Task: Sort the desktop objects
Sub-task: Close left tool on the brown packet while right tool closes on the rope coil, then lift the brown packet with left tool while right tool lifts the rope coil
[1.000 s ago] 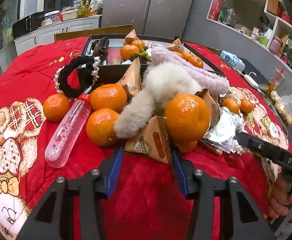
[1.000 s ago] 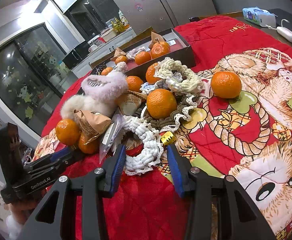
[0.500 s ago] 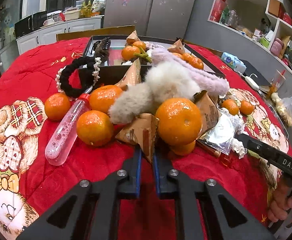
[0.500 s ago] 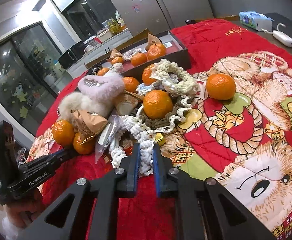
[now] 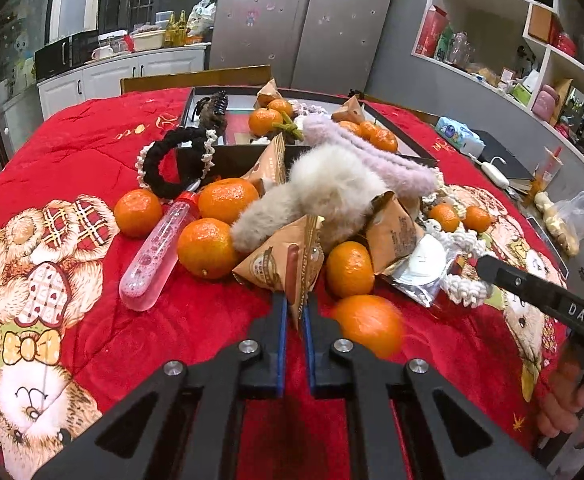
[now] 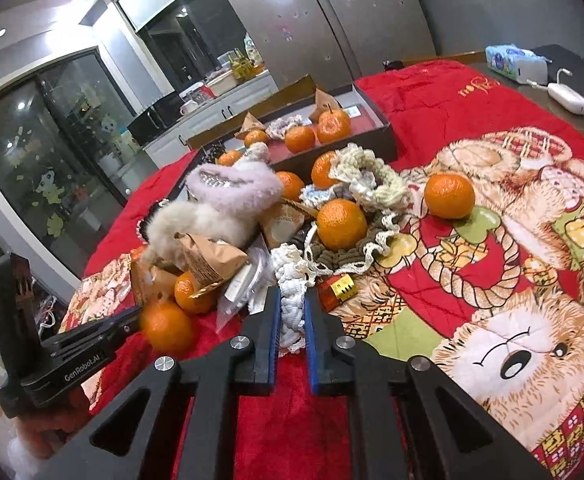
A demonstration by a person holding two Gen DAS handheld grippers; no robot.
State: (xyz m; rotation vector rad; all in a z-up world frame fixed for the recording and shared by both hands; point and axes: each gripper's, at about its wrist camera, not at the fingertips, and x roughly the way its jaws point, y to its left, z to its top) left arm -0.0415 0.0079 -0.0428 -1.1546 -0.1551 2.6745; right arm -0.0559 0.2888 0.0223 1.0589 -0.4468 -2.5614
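Your left gripper (image 5: 294, 312) was clamped on the brown pyramid snack packet (image 5: 282, 264), whose sealed edge ran toward 12 o'clock at the pile's near edge. Your right gripper (image 6: 292, 316) pinched the white braided cord (image 6: 290, 300), its length running toward 12 o'clock into the pile.

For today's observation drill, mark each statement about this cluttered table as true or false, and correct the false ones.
1. The left gripper is shut on a brown triangular packet. True.
2. The right gripper holds a tangerine. False: it is shut on a white braided rope.
3. The clear tube stands upright. False: it lies on the red blanket.
4. Tangerines sit inside the dark box. True.
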